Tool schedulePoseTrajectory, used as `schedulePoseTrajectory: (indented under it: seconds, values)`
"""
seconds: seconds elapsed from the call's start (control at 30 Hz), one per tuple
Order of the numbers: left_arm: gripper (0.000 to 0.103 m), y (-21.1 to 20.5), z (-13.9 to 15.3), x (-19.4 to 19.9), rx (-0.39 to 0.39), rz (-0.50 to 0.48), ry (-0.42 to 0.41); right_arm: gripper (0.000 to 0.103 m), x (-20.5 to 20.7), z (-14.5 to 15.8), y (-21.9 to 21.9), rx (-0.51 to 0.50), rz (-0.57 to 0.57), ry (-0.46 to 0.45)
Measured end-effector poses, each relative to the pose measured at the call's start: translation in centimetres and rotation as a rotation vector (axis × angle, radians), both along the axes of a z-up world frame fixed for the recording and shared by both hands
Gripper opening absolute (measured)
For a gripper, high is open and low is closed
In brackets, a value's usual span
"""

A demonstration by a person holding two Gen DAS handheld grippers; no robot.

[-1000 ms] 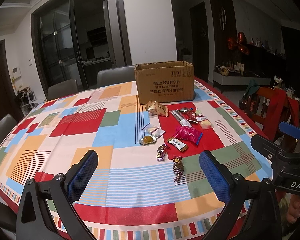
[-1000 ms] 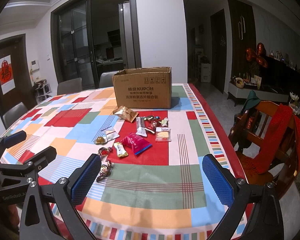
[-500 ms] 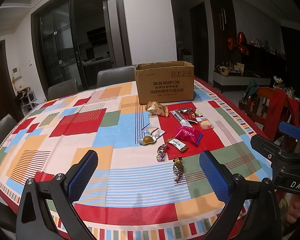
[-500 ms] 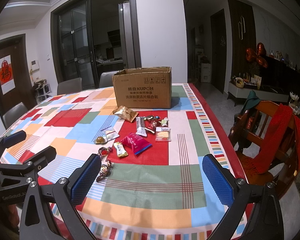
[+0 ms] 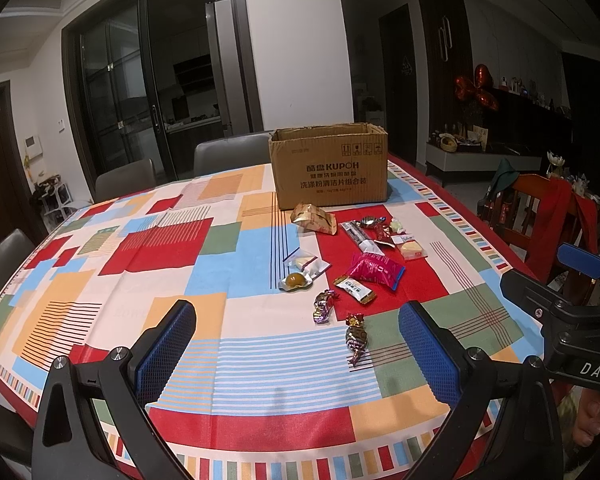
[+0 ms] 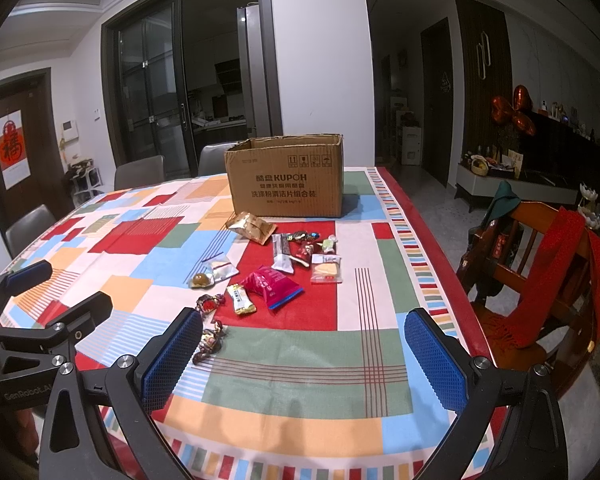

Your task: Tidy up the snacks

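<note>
Both grippers hover over the near table edge, jaws wide apart, nothing held. Left gripper (image 5: 298,344), right gripper (image 6: 306,354).

Writing: "DAS" reads on the right gripper's body in the left wrist view; "GenRobot.AI" on the left gripper's body in the right wrist view.

Nearest snack: foil-wrapped candy (image 5: 356,338), between the left fingers, closer to the right pad, about 1 o'clock from gripper centre. In the right wrist view the same candy (image 6: 209,342) lies just beside the left pad (image 6: 172,360).

Next out: second foil candy (image 5: 323,306) at 12 o'clock, then small white bar (image 5: 354,290) with print too small to read. Pink packet (image 5: 376,270) just beyond. Round yellow sweet in clear wrap (image 5: 295,281) at 11 o'clock, clear packet (image 5: 306,263) behind it.

Further: loose cluster of small wrapped pieces (image 5: 380,232), gold packet (image 5: 314,219).

Far end: open cardboard box (image 5: 328,170) marked "KUPOH", Chinese print below. All on the patchwork tablecloth (image 5: 140,280).
</note>
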State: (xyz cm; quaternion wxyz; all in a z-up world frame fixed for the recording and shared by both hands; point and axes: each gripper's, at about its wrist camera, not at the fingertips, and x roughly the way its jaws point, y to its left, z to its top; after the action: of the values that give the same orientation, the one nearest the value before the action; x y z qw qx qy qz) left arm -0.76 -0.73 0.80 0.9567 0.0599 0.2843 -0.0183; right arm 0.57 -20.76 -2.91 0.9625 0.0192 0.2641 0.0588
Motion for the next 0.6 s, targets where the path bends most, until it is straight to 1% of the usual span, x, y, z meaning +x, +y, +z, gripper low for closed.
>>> schedulePoseTrajectory:
  seconds: [0.37,0.6]
  values:
    - [0.103,0.0,0.0,0.0,-0.001,-0.002,0.001,0.102,0.1,0.0,0.0,0.001,0.001,0.003]
    - [0.103,-0.5,-0.3,0.9,-0.022,-0.045,0.04,0.102,1.0,-0.6,0.5,-0.005,0.04,0.041]
